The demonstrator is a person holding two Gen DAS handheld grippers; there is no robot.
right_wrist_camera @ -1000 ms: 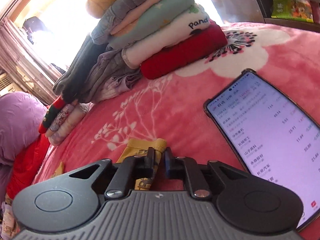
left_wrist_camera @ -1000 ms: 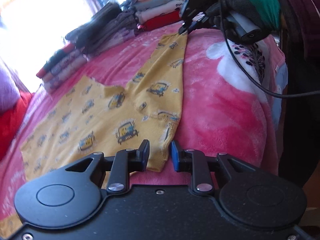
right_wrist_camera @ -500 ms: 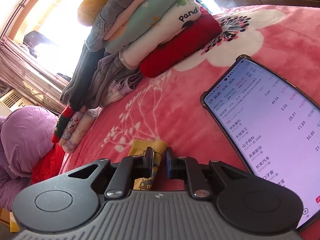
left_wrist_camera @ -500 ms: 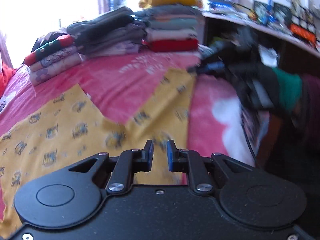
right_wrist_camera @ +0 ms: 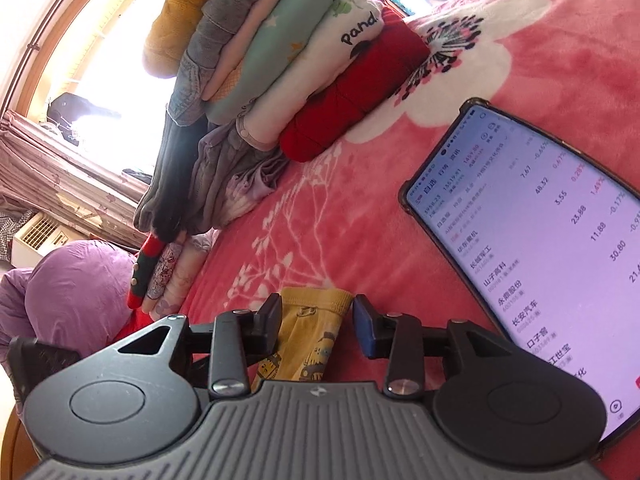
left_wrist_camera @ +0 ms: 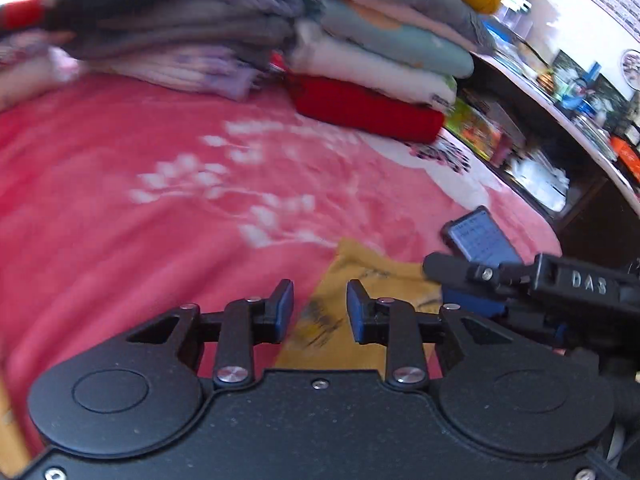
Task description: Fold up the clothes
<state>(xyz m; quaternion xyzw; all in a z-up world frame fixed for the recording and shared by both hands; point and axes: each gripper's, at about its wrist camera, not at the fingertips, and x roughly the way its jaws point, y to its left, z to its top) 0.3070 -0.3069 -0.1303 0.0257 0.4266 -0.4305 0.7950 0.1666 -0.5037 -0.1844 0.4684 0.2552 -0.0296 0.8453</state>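
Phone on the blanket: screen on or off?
On. The phone lies face up on the pink blanket, its screen lit with rows of text and numbers; it also glows in the left wrist view.

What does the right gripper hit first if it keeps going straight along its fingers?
Probably the ribbed cuff of the yellow printed garment, lying between the open right gripper's jaws; past it, bare pink floral blanket. Depth is uncertain.

Folded white garment (right_wrist_camera: 320,64): "pand". Right gripper (left_wrist_camera: 460,292) housing: embossed "DAS". Phone (right_wrist_camera: 540,240) screen: Chinese rows, figures 48.32, 3.55, 23.88, 11.89, 30.80.
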